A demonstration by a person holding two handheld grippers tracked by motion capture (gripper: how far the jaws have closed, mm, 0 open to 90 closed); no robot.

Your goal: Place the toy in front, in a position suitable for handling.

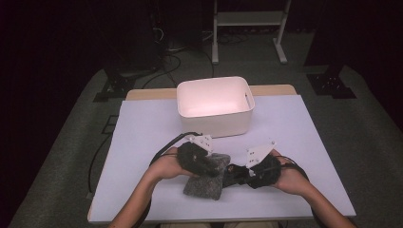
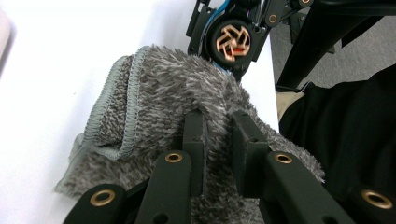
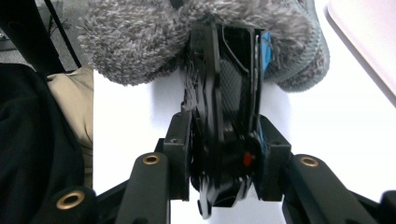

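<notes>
here's the desk (image 1: 142,142), a pale sheet over a wooden top, sitting on grey carpet with a dark room all round. nearest the person, a grey fluffy cloth (image 1: 205,185) lies close to the front edge, between the two hands, bunched and partly folded, its stitched hem (image 2: 130,107) turned up on one side. its long axis runs roughly front to back, tilting a little to the right at the far end. the left gripper (image 2: 219,140) has its fingers pinching a ridge of that cloth. the right gripper (image 3: 224,154) has its fingers clamped on a black device (image 3: 229,93) whose far end pokes under the cloth. further back, a white tub (image 1: 214,107) sits mid-desk. beyond it, a white frame (image 1: 249,23) stands on the floor.
</notes>
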